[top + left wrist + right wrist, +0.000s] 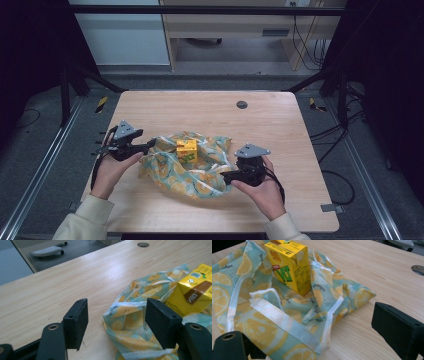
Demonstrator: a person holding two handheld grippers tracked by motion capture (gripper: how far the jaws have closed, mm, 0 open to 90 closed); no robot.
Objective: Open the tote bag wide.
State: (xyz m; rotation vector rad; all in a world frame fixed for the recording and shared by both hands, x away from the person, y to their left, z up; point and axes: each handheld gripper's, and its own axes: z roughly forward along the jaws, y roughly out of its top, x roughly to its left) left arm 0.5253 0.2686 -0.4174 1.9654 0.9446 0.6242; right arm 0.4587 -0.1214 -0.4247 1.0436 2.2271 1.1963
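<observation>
A pale blue cloth with a lemon print (200, 175) lies crumpled at the table's middle. On it stands a yellow drink carton (186, 151). My left gripper (149, 145) is at the cloth's left edge. In the left gripper view it (117, 325) is open, with the cloth's corner (130, 337) between the jaws and the carton (192, 292) beyond the right one. My right gripper (226, 176) sits at the cloth's near right edge. It (312, 342) is open too. A hemmed fold of cloth (284, 325) lies between its jaws and covers the left pad. The carton (289, 267) stands behind.
The wooden table (210, 110) has a round cable hole (242, 104) near its far edge. Bare wood surrounds the cloth on every side. Beyond the table are a dark frame, floor cables and a wooden desk.
</observation>
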